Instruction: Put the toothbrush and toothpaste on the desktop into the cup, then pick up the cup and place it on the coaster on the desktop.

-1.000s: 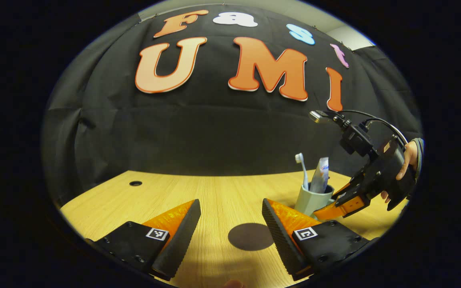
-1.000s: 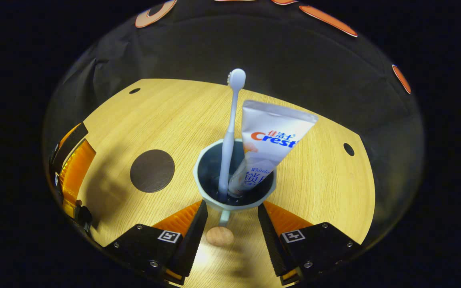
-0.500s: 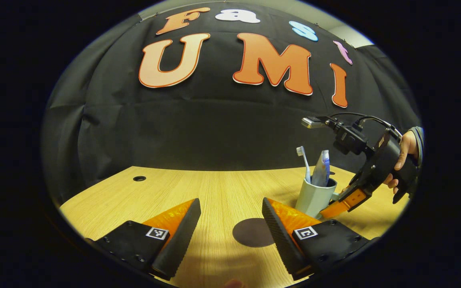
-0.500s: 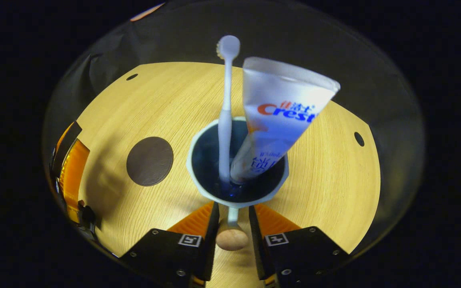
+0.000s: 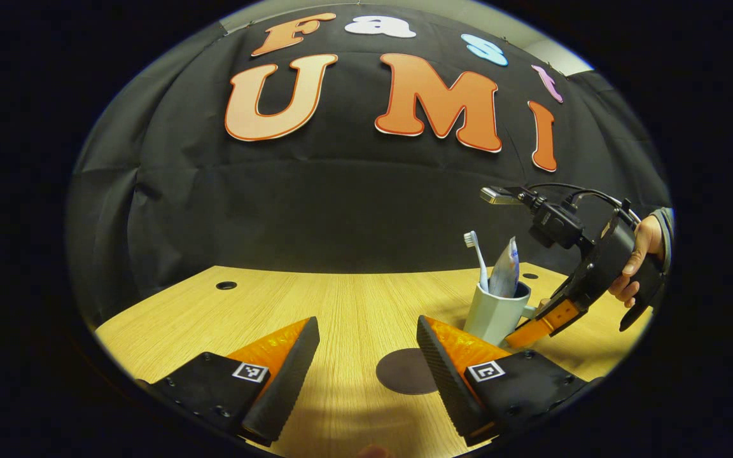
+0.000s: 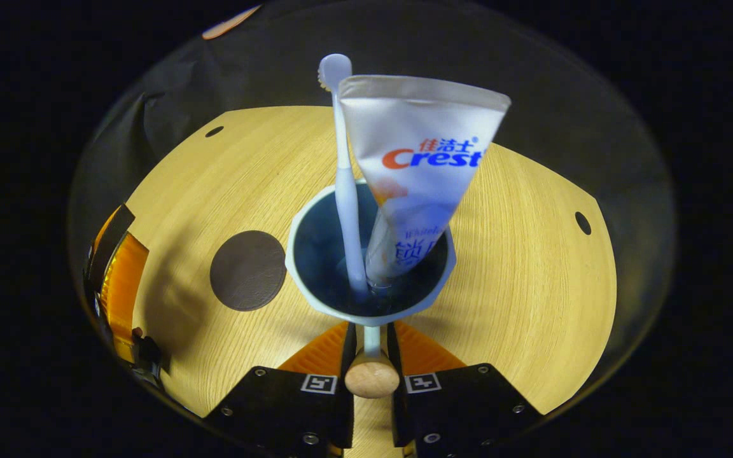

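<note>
I find the right gripper [image 6: 369, 356] jaws clenched on the cup [image 6: 369, 254] handle, apparently lifted off the bench [image 6: 532, 267]; toothbrush [image 6: 344, 191] and toothpaste [image 6: 417, 172] inside. Coaster [image 6: 247, 270] at nine o'clock. Left gripper [image 5: 366, 362] jaws released.

Pale cup [image 6: 315, 299], white toothbrush [image 6: 345, 191], dark-brown coaster [image 6: 247, 270], wood-grain desktop [image 6: 532, 267].

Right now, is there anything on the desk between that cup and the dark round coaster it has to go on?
Nothing visible. In the right gripper view the cup, holding the toothbrush and toothpaste, sits beside the coaster with only bare desk between them. The right gripper has its jaws closed on the cup's handle.
</note>
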